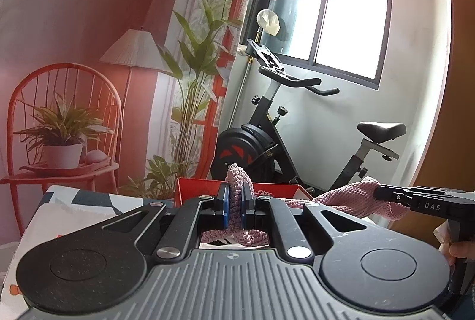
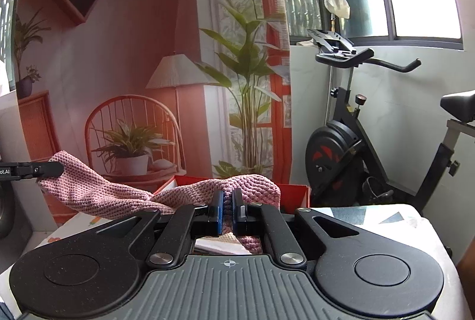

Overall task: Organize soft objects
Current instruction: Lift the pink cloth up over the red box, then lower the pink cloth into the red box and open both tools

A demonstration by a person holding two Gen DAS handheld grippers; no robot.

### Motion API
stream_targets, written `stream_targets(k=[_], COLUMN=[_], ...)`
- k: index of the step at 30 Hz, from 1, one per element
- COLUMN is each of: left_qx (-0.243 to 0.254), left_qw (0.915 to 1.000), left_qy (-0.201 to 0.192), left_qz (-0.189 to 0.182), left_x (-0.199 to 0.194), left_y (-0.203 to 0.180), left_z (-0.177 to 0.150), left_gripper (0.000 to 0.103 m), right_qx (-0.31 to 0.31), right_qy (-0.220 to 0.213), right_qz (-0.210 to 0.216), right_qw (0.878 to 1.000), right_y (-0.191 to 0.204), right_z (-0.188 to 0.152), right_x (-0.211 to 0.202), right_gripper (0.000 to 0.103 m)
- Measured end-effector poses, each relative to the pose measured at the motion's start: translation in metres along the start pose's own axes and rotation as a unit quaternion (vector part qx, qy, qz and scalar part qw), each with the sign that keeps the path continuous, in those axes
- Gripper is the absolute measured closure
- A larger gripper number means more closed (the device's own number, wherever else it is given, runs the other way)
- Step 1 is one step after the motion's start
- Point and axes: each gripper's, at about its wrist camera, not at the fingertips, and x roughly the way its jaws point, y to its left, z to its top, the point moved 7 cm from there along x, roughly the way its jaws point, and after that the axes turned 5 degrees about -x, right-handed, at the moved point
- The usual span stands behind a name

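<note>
A pink knitted cloth (image 1: 341, 198) is held up between both grippers, above a table with a patterned cover (image 1: 77, 201). My left gripper (image 1: 234, 201) is shut on one end of the cloth, which bunches up between its blue pads. The right gripper's fingers (image 1: 394, 197) come in from the right edge of the left wrist view, clamped on the other end. In the right wrist view my right gripper (image 2: 228, 205) is shut on the pink cloth (image 2: 118, 191), and the left gripper's fingers (image 2: 44, 168) pinch its far end at the left.
A red box (image 1: 276, 191) stands behind the cloth at the table's far side, also in the right wrist view as the red box (image 2: 294, 195). An exercise bike (image 1: 267, 148) stands by the window. A wall hanging with a printed room scene fills the left. A hand (image 1: 461, 251) grips the right handle.
</note>
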Motion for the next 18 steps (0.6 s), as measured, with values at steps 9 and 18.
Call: stream_targets(k=[9, 18], left_qx=[0.012, 0.023], left_qw=[0.9997, 0.9963], left_qy=[0.016, 0.078], left_qz=[0.012, 0.028], left_x=[0.049, 0.114], left_y=[-0.002, 0.0], left_z=[0.017, -0.004], left_gripper=[0.095, 0.095], right_qx=[-0.008, -0.042], right_qy=[0.015, 0.069], right_qz=[-0.024, -0.04], right_qw=[1.0, 0.996], right_y=[-0.011, -0.002], right_z=[0.015, -0.005], right_x=[0.046, 0.107], right_gripper=[0.098, 0.098])
